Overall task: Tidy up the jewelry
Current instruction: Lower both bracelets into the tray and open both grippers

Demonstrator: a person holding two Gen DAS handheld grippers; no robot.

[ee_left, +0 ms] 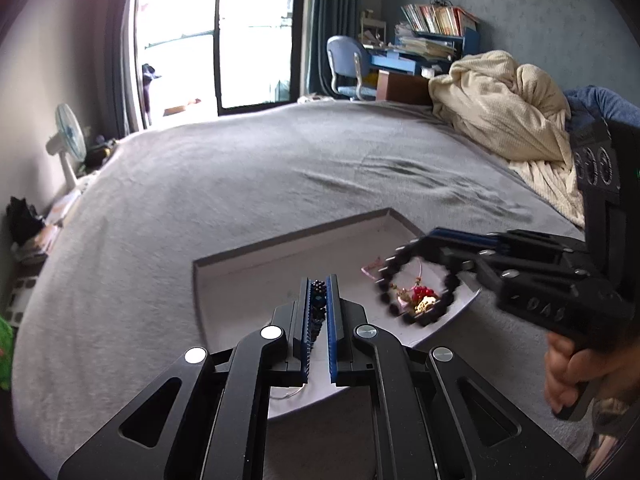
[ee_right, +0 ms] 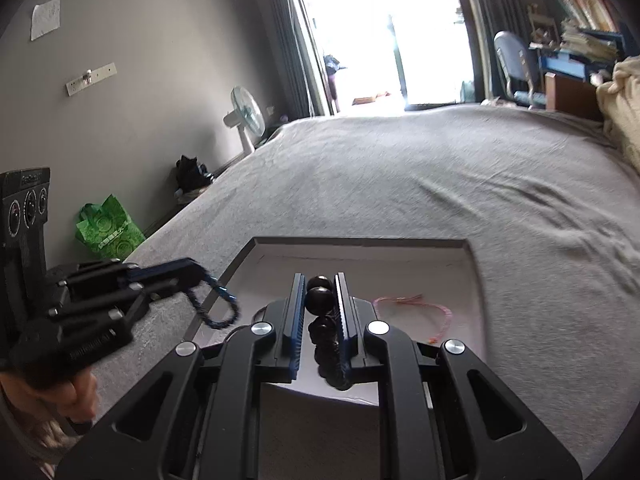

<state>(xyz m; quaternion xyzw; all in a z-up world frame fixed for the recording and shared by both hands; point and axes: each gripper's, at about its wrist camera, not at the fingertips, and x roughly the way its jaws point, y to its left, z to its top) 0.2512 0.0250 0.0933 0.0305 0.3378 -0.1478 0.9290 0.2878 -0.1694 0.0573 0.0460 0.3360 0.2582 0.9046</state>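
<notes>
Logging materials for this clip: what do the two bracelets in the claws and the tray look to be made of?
Dark bracelet in the right claw: large round beads, glossy dark brown, likely polished wood or stone. Small-bead bracelet in the left claw: tiny dark and blue beads, possibly glass; too small to be sure. Tray: flat, matte, pale inside with grey rim, looks like cardboard.

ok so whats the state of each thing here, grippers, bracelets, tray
left hand-held gripper: shut on small-bead bracelet, held off the tray
right hand-held gripper: shut on large-bead bracelet, hanging above the tray
tray: lying open on the bed
pink string bracelet: lying loose in the tray
</notes>
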